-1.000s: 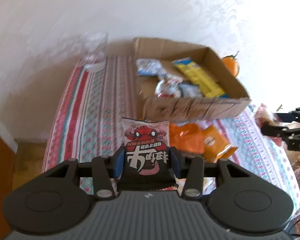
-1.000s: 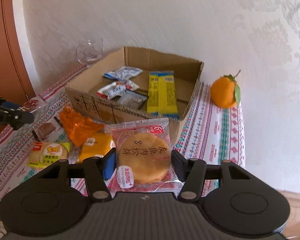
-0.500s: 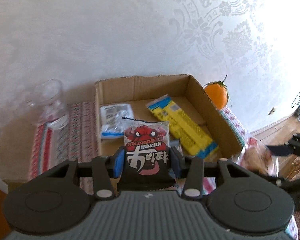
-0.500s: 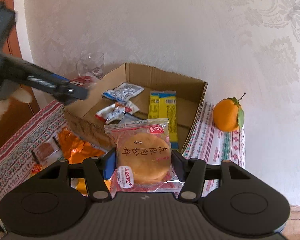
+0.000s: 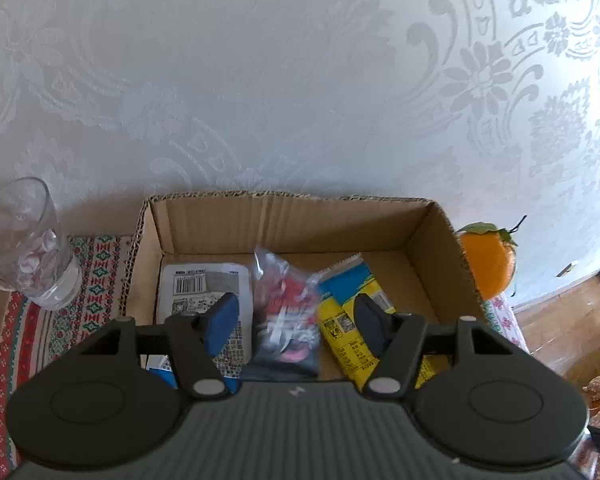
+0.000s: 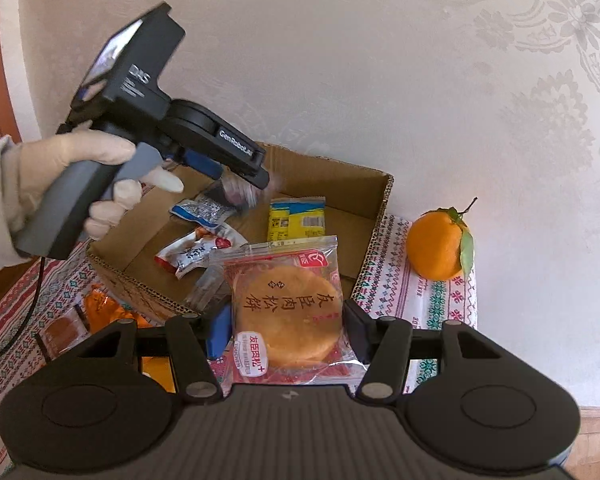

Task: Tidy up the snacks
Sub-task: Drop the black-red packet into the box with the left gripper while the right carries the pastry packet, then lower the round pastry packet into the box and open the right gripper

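My left gripper (image 5: 296, 308) hangs over the cardboard box (image 5: 292, 216) and its jaws are opening. A red and black snack packet (image 5: 286, 336), blurred, drops between them with neither pad pressing on it. Under it in the box lie a yellow packet (image 5: 348, 320) and a white barcode packet (image 5: 204, 284). In the right wrist view a gloved hand (image 6: 60, 168) holds that left gripper (image 6: 236, 178) above the box (image 6: 380, 216). My right gripper (image 6: 286, 320) is shut on a clear packet with a round golden cake (image 6: 288, 280), near the box's front right corner.
An orange with a leaf (image 6: 438, 242) sits on the patterned tablecloth (image 6: 420, 300) right of the box. A drinking glass (image 5: 28, 248) stands left of the box by the wall. Orange snack packets (image 6: 108, 312) lie on the cloth in front of the box.
My left gripper travelled from the table's front to above the box, then spread its jaws, and the red and black packet slipped out. My right gripper with the cake packet edged closer to the box.
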`<state>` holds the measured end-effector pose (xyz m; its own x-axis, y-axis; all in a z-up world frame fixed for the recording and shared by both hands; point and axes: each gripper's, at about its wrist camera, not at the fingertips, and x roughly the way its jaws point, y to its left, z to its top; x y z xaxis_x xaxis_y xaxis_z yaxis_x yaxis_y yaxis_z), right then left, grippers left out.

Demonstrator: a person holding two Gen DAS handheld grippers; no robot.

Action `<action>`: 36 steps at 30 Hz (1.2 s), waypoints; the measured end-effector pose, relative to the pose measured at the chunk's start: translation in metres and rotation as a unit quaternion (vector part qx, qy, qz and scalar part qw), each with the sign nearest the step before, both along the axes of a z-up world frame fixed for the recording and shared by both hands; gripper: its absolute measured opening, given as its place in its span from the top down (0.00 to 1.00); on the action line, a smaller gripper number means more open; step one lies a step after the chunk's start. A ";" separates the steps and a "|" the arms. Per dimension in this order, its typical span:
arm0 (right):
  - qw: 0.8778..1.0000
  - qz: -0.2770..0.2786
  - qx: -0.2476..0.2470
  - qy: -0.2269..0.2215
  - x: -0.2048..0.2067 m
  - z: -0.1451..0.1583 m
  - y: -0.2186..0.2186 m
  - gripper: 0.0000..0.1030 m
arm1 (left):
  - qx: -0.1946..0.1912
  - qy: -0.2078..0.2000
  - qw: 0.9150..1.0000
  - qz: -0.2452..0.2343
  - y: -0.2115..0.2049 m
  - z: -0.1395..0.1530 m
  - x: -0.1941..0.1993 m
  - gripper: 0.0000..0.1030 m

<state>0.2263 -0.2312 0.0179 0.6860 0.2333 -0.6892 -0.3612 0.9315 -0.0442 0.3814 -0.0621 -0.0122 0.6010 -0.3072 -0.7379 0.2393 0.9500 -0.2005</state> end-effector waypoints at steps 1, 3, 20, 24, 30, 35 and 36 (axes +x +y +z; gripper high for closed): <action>1.000 -0.001 -0.001 0.000 0.000 0.000 0.000 0.40 | 0.001 -0.003 1.000 0.002 0.001 -0.001 -0.003 0.38; 1.000 -0.002 -0.004 -0.002 0.002 0.001 0.001 0.40 | 0.003 -0.008 1.000 -0.006 0.003 -0.001 -0.010 0.37; 0.999 -0.037 0.023 0.006 0.074 0.004 0.016 0.40 | 0.075 -0.089 0.993 0.016 0.064 0.023 -0.157 0.19; 0.998 -0.050 0.034 0.020 0.095 -0.006 0.016 0.40 | 0.068 -0.076 0.994 0.035 0.077 0.010 -0.190 0.15; 0.997 -0.059 0.028 0.032 0.121 -0.013 0.024 0.40 | 0.049 -0.050 0.996 0.051 0.082 -0.005 -0.220 0.15; 0.997 -0.073 0.018 0.032 0.143 -0.016 0.034 0.40 | 0.044 -0.048 0.997 0.041 0.074 -0.006 -0.240 0.15; 0.996 -0.076 0.015 0.031 0.147 -0.017 0.036 0.40 | 0.043 -0.050 0.997 0.038 0.073 -0.006 -0.242 0.15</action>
